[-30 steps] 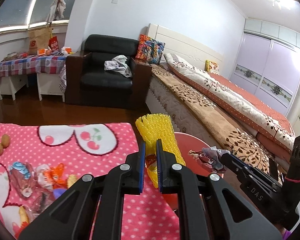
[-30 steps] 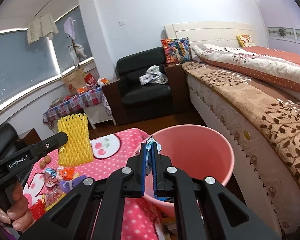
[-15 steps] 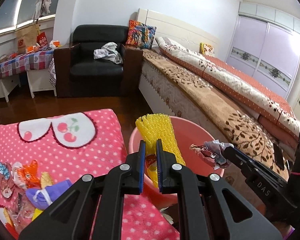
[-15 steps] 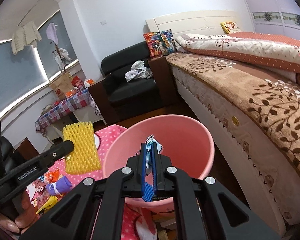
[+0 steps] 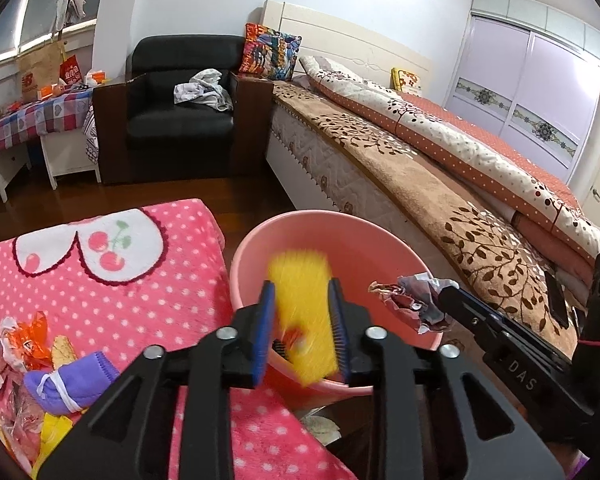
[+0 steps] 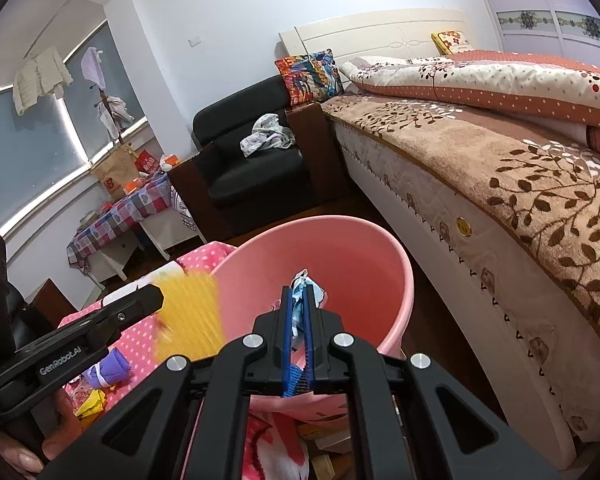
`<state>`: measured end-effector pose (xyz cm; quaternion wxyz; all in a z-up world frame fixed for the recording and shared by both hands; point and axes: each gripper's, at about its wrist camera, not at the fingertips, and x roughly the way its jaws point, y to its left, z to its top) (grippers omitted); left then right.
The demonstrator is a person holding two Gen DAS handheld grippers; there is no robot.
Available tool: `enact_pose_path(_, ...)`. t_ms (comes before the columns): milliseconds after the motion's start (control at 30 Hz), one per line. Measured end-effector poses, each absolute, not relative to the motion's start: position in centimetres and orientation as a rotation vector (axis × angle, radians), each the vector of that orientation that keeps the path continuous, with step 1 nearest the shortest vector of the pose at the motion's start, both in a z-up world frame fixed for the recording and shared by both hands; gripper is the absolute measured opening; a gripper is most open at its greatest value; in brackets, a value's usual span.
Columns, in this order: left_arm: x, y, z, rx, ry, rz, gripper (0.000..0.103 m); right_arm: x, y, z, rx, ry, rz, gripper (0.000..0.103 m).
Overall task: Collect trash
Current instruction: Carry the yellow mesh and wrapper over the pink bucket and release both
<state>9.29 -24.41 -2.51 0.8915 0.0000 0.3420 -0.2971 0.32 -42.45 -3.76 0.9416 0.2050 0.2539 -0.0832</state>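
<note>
Yellow foam net [image 5: 302, 312] between opening left claw [image 5: 300, 334]

Grippers: two, the left gripper [image 5: 302, 320] and the right gripper [image 6: 298, 330]
Pink buckets: one, the pink bucket [image 5: 342, 220] just past the pink blanket's right edge
Yellow foam nets: one, the yellow foam net [image 5: 302, 304], blurred, over the bucket
Crumpled wrappers over the bucket: one, the crumpled wrapper [image 5: 414, 304]
Purple cloth pieces: one, the purple cloth [image 5: 74, 380] near the blanket's left edge
Orange wrappers on the blanket: one clear, the orange wrapper [image 5: 30, 342]; the heap around it cannot be counted
Pink blankets: one, the pink blanket [image 5: 148, 300]
Armchairs: one, the black armchair [image 5: 180, 120]
Beds: one, the bed [image 5: 440, 168]
</note>
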Motion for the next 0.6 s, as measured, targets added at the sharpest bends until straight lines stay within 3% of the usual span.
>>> enact_pose_path(300,9.06,-24.12,-2.22,-0.018,0.710,-0.622,0.034,0.38,-42.37,-3.81,0.417,0.516,-0.170,0.006)
enact_pose_path(433,8.77,-23.92,-2.01,-0.021,0.706,-0.626,0.034,0.32,-42.15,-3.70,0.417,0.512,-0.173,0.024)
enact_pose_path(600,8.44,-23.49,-1.76,-0.029,0.705,-0.622,0.034,0.01,-41.51,-3.38,0.409,0.504,-0.161,0.031)
